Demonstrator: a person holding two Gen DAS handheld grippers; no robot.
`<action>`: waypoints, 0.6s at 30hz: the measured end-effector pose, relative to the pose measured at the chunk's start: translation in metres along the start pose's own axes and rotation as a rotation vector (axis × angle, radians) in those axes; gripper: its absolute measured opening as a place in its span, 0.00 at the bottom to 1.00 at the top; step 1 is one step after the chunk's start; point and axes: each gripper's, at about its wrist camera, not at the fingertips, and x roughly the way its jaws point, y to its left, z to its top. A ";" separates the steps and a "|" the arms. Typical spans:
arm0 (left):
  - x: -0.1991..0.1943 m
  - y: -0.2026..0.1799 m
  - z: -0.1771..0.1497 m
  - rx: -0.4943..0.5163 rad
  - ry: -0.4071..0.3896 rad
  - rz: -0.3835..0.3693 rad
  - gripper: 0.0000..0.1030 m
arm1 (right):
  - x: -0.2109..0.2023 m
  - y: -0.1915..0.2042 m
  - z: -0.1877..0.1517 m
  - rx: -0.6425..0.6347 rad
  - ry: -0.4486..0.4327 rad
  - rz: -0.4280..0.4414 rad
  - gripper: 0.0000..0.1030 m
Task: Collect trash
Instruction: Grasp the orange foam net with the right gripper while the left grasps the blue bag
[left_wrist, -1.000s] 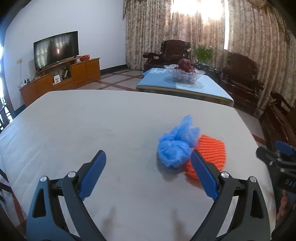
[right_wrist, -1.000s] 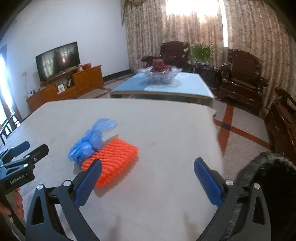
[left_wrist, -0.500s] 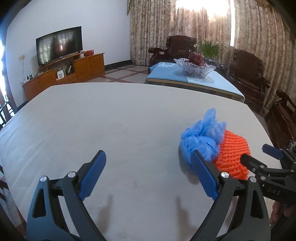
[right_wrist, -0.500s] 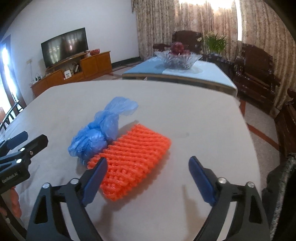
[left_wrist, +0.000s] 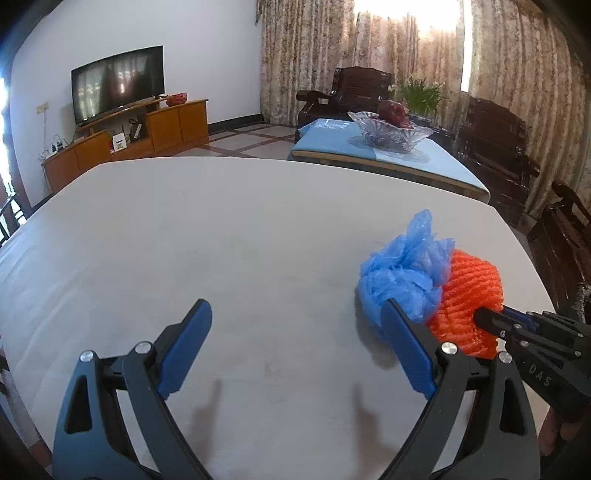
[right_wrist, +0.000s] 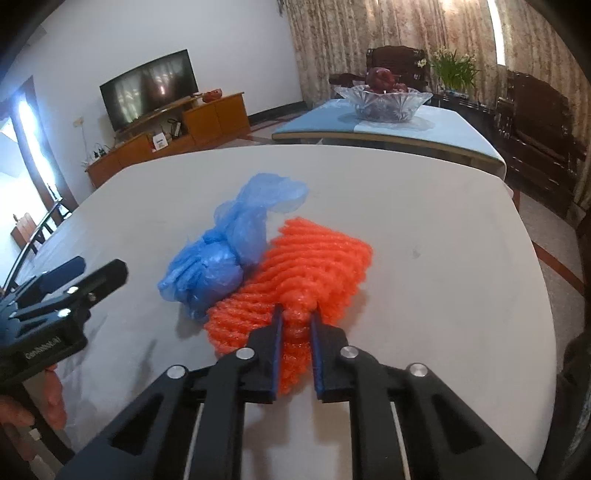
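Note:
An orange foam fruit net (right_wrist: 310, 266) lies on the white table (right_wrist: 443, 258), touching a crumpled blue plastic bag (right_wrist: 221, 254) on its left. My right gripper (right_wrist: 295, 314) is shut on the net's near edge, pinching a fold of it. In the left wrist view the bag (left_wrist: 402, 277) and net (left_wrist: 469, 295) sit at the right, with the right gripper's tips (left_wrist: 491, 321) against the net. My left gripper (left_wrist: 295, 332) is open and empty, low over the table to the left of the bag.
A low table with a blue cloth and a glass fruit bowl (right_wrist: 384, 99) stands beyond the far edge. Dark wooden armchairs (left_wrist: 491, 147) are at the right, a TV cabinet (left_wrist: 129, 136) at the far left. The table's right edge (right_wrist: 543, 295) is close.
My right gripper moved forward and closed on the orange net's near edge. My left gripper shifted left, so bag and net now sit further right in its view.

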 end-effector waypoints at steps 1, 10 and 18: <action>0.000 -0.003 0.001 0.004 0.000 -0.004 0.87 | -0.002 -0.002 0.001 0.003 -0.006 -0.002 0.12; 0.011 -0.033 0.008 0.024 0.005 -0.053 0.87 | -0.024 -0.032 0.014 0.039 -0.053 -0.067 0.12; 0.040 -0.059 0.013 0.044 0.045 -0.071 0.87 | -0.027 -0.059 0.015 0.063 -0.045 -0.109 0.12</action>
